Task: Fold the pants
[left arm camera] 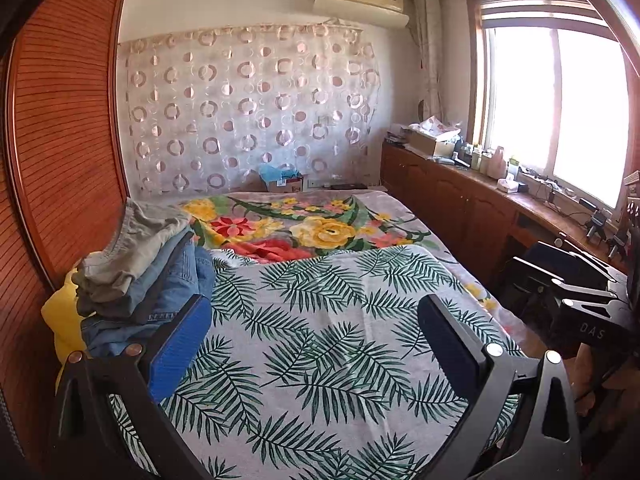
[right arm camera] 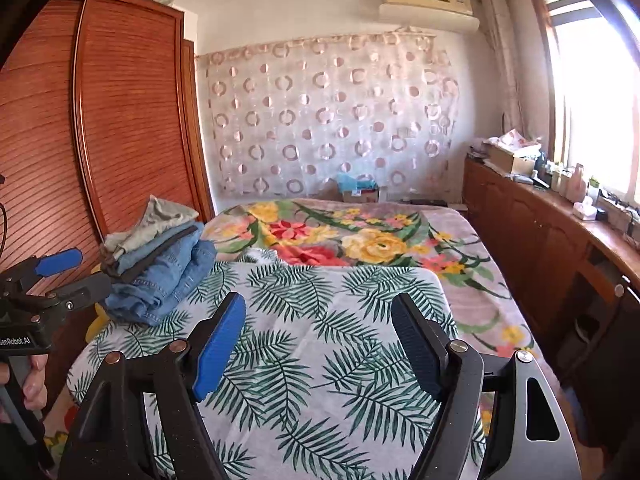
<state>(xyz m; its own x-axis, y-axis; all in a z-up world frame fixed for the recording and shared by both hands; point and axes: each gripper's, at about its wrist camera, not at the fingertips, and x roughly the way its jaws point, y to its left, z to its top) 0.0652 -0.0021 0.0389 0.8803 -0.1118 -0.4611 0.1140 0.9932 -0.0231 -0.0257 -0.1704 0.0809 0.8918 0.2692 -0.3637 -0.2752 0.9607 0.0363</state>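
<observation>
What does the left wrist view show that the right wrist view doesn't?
Only the left wrist view: the right gripper at its right edge, jaws open and empty.

Only the right wrist view: the left gripper at its left edge, open, with a hand on its handle, plus the top of the wardrobe.

Both: the stack of folded pants by the wardrobe, on the leaf-print sheet over a floral blanket, the window, and each camera's own open, empty jaws.

Denim pants (right arm camera: pixel 160 276) on matt leaf-print cloth (right arm camera: pixel 320 320); glossy slatted wood wardrobe (right arm camera: pixel 120 120).
</observation>
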